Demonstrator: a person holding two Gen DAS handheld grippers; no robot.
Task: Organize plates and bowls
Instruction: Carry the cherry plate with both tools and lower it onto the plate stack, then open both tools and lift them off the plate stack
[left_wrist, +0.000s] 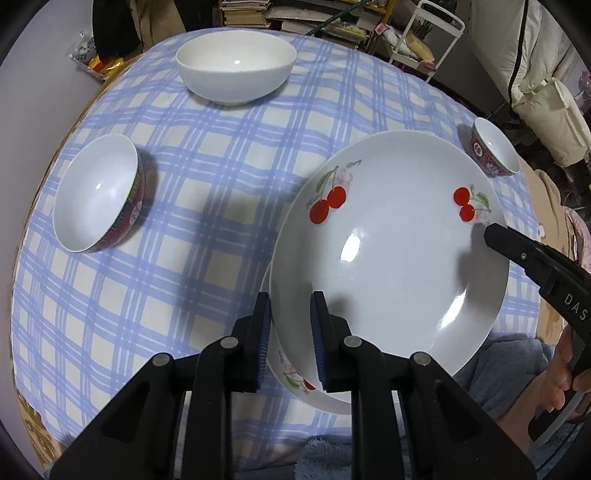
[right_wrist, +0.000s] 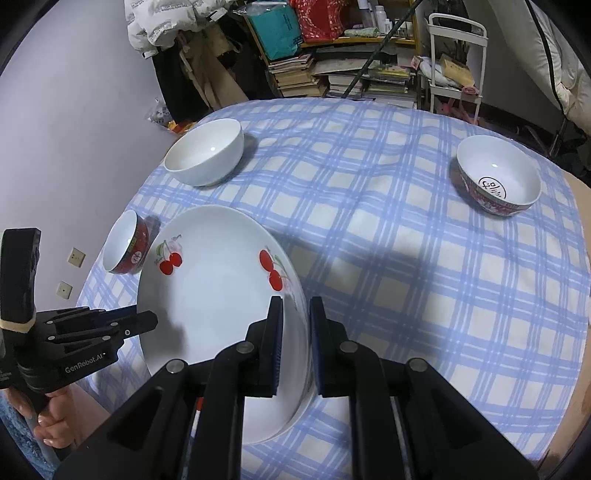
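Observation:
A white cherry-print plate lies on top of a second cherry plate near the table's front edge; it also shows in the right wrist view. My left gripper straddles the top plate's left rim, jaws slightly apart around it. My right gripper straddles its right rim the same way. A plain white bowl stands at the back. A red-patterned bowl stands at the left, another at the right.
The round table wears a blue checked cloth. Behind it stand stacked books and a white trolley. A lilac wall is at the left.

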